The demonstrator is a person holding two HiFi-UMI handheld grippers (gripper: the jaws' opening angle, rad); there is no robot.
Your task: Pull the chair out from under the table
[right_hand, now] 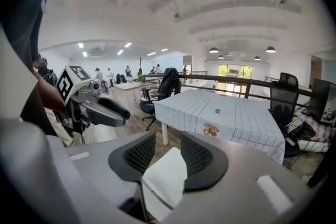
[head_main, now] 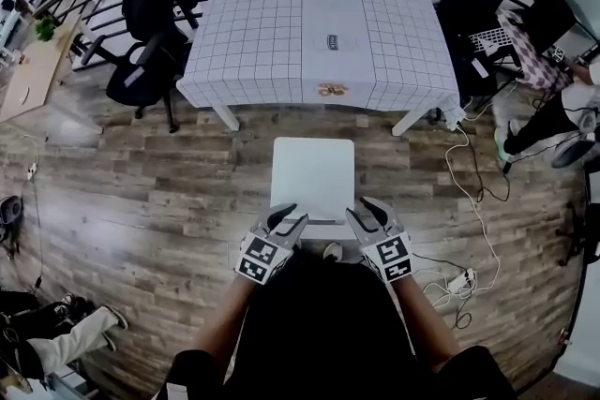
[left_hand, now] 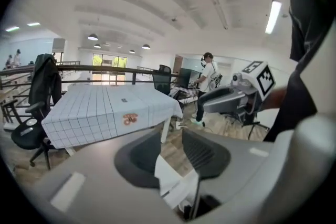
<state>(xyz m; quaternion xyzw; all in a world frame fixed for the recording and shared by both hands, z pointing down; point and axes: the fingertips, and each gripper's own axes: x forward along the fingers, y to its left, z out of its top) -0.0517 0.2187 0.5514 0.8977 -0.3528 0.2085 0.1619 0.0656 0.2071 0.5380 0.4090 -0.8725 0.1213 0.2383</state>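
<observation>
While the white chair (head_main: 312,178) sits on the floor just clear of the checked table (head_main: 319,23), my left gripper (head_main: 289,222) and right gripper (head_main: 365,215) hover over its near edge, jaws apart, holding nothing.

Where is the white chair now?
In the head view, the white chair stands at centre, clear of the table, just beyond the left gripper and right gripper.
</observation>
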